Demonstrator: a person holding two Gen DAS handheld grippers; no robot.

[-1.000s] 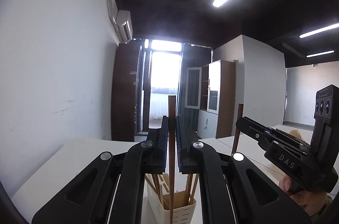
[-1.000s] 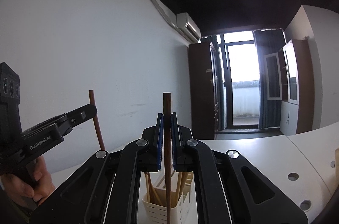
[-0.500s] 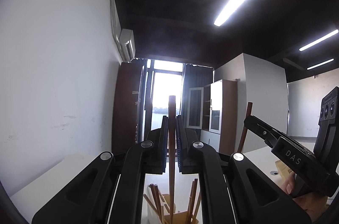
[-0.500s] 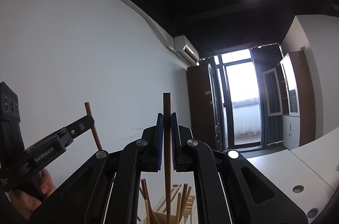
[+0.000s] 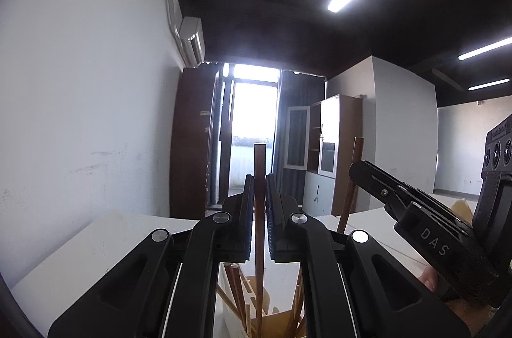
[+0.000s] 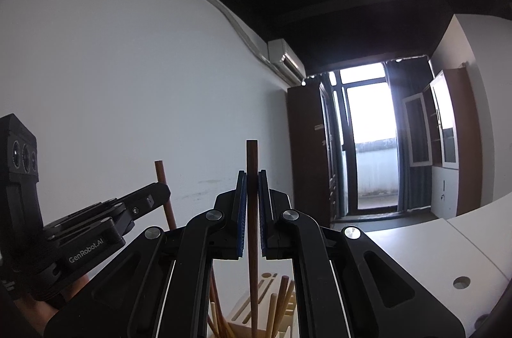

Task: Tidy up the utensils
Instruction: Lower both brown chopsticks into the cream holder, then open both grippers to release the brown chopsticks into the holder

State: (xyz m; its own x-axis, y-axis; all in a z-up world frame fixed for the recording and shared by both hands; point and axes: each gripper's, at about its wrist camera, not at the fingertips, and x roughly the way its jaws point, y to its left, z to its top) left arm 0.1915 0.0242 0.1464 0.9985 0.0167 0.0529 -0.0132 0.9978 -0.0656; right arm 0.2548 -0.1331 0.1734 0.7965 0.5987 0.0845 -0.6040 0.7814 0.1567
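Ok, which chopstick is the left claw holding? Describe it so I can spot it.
Start at the bright doorway. In front of it the left claw pinches a dark brown chopstick upright over the holder. Those in the holder are paler and leaning; the right claw's chopstick tilts.

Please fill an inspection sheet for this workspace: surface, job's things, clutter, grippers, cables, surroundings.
Surface: white table, holes near its right edge.
Job's things: one upright chopstick in the left gripper, another chopstick in the right gripper; holder with more chopsticks below both.
Clutter: nothing seen.
Grippers: both shut on their chopsticks.
Cables: nothing seen.
Surroundings: white wall, air conditioner, bright door, cabinets, ceiling lights.
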